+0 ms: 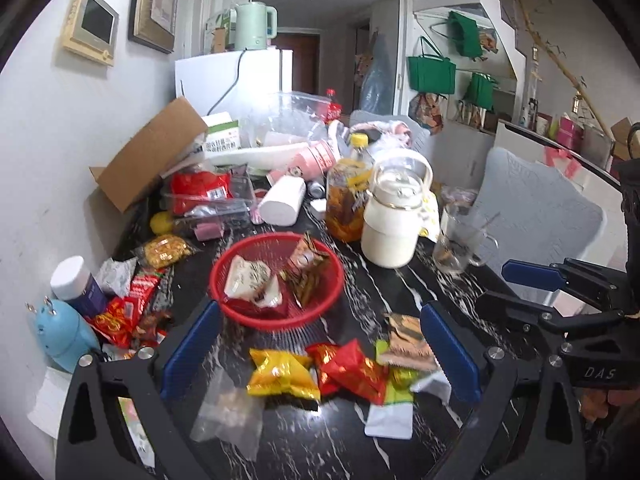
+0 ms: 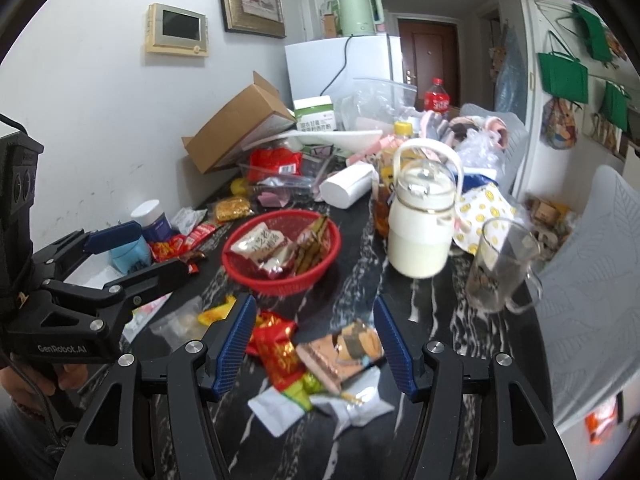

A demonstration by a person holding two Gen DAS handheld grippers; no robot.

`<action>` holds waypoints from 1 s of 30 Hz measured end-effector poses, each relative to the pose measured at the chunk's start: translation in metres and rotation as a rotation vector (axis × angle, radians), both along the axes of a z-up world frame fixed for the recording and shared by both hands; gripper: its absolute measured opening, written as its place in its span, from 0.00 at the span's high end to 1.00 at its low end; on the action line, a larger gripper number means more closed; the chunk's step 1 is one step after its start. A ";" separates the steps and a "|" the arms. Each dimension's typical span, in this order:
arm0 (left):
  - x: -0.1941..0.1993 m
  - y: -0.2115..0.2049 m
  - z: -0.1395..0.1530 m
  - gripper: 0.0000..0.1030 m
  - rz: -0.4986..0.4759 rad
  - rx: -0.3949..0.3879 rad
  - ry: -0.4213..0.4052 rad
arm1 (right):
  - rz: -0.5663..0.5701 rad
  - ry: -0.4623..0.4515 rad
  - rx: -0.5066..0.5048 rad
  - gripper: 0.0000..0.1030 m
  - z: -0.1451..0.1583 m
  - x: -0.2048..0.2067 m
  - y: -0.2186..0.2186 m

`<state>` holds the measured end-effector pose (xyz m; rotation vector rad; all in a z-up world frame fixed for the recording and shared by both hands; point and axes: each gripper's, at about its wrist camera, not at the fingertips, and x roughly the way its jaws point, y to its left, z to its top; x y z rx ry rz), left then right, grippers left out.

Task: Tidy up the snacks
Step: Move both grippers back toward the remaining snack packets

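Note:
A red mesh basket [image 1: 240,312] [image 2: 280,284] sits mid-table and holds a white snack packet [image 1: 248,280] and a brown one [image 1: 308,272]. Loose snacks lie in front of it: a yellow packet [image 1: 282,374], a red packet [image 1: 352,368] [image 2: 278,350] and a tan packet [image 1: 408,344] [image 2: 344,350]. My left gripper [image 1: 320,364] is open and empty, its jaws either side of the loose packets. My right gripper [image 2: 314,346] is open and empty above the red and tan packets. It also shows in the left wrist view [image 1: 536,280].
The black marble table [image 1: 400,292] is crowded. A white milk jug [image 1: 394,224], glass mug [image 1: 460,240], oil bottle [image 1: 346,196] and cardboard box [image 1: 152,152] stand behind the basket. More snack packets [image 1: 128,308] and a blue object [image 1: 64,332] lie at the left wall.

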<state>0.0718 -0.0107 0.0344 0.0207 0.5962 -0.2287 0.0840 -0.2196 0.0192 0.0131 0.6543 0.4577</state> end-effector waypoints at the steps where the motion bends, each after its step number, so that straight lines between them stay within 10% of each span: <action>1: -0.002 -0.001 -0.003 0.02 -0.005 -0.003 0.010 | -0.002 0.003 0.000 0.41 -0.002 -0.003 0.000; 30: -0.022 0.045 -0.077 0.02 0.071 -0.083 0.217 | 0.026 0.269 0.066 0.40 -0.092 -0.026 0.031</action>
